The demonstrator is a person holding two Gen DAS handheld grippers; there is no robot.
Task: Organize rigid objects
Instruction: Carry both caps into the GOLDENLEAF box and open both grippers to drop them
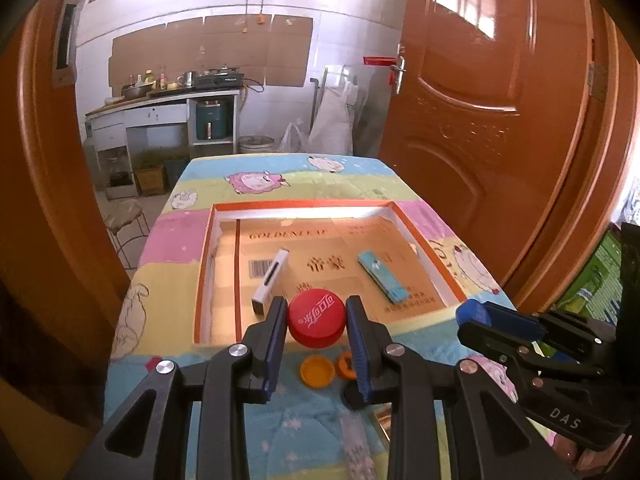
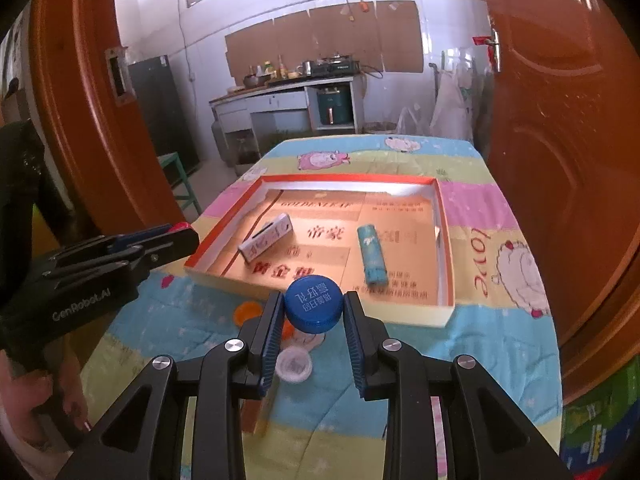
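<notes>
A wooden door [image 1: 480,112] is being seen beside the table, while a stove [image 2: 334,65] and bottles [image 1: 156,78] are being kept on a far counter [image 2: 280,92].

Left gripper [image 1: 316,316] hides part of an orange cap [image 1: 347,365] beside the shallow box [image 1: 204,264]; countertop bottles [image 1: 154,78] too small to identify.

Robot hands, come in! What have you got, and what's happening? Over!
Left gripper shut on red cap. Right gripper shut on blue cap. Tray just ahead, holds white stick and teal lighter. Nothing blocking.
</notes>
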